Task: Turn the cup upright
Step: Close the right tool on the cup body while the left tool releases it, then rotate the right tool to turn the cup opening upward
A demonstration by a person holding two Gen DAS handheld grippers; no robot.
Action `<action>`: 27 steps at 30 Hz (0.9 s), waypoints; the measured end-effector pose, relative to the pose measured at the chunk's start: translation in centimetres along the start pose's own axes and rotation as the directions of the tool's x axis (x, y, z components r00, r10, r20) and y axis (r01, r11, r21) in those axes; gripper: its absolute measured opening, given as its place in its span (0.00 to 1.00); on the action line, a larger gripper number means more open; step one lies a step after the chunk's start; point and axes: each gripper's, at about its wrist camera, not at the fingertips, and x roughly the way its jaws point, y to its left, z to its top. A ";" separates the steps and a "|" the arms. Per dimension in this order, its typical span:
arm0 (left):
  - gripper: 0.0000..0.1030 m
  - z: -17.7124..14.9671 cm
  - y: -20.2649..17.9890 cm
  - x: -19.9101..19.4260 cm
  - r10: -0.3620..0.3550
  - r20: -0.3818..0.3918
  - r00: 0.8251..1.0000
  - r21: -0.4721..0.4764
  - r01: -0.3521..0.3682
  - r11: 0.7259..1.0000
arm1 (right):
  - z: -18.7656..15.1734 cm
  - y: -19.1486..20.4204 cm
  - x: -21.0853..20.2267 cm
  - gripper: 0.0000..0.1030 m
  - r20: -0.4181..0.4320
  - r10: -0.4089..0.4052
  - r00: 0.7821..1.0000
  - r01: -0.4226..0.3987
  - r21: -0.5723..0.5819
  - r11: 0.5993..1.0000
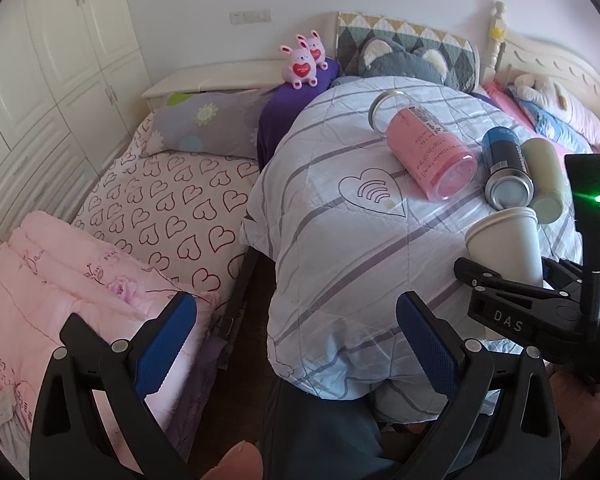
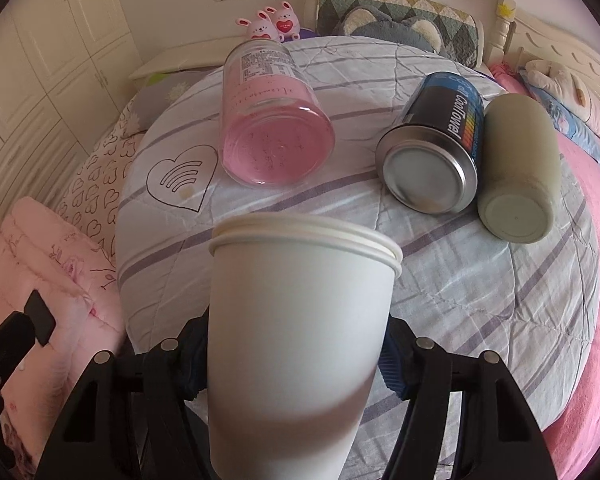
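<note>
Quilt (image 2: pixel 480 280): right gripper (image 2: pixel 296 364) clamps cup (image 2: pixel 300 320), base cropped; left gripper (image 1: pixel 296 344) agape.

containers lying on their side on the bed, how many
3: pink jar at left, blue can right of it, pale green bottle touching the can's right side.

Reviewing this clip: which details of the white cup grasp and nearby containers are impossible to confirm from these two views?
- White paper cup base: cut off by the right wrist view's bottom edge; in the left wrist view the right tool covers it.
- Cup interior: its mouth faces away in both views.
- Right tool pad contact: mostly hidden behind the cup wall.
- Pink jar label text: too small.
- Beige bottle top: blocked by the right tool in the left wrist view.
</note>
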 end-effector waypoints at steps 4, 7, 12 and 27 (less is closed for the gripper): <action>0.98 0.1 -1.1 -0.2 -0.003 0.003 1.000 0.023 0.003 1.000 | -0.2 -0.8 -0.9 0.65 0.025 0.018 1.000 -0.018 0.009 1.000; 0.98 0.2 -2.1 -0.4 -0.009 0.005 1.000 0.041 0.009 0.999 | -0.2 -1.7 -1.8 0.65 0.048 0.032 0.998 -0.033 0.017 0.999; 0.98 0.4 -3.5 -0.6 -0.016 0.010 1.000 0.066 0.015 0.998 | 0.1 -2.7 -3.0 0.65 0.092 0.054 0.994 -0.056 0.019 0.998; 0.98 0.4 -3.9 -0.4 -0.001 0.002 1.000 0.075 0.001 0.997 | 0.4 -4.2 -3.6 0.65 0.162 0.112 0.980 -0.119 0.040 0.992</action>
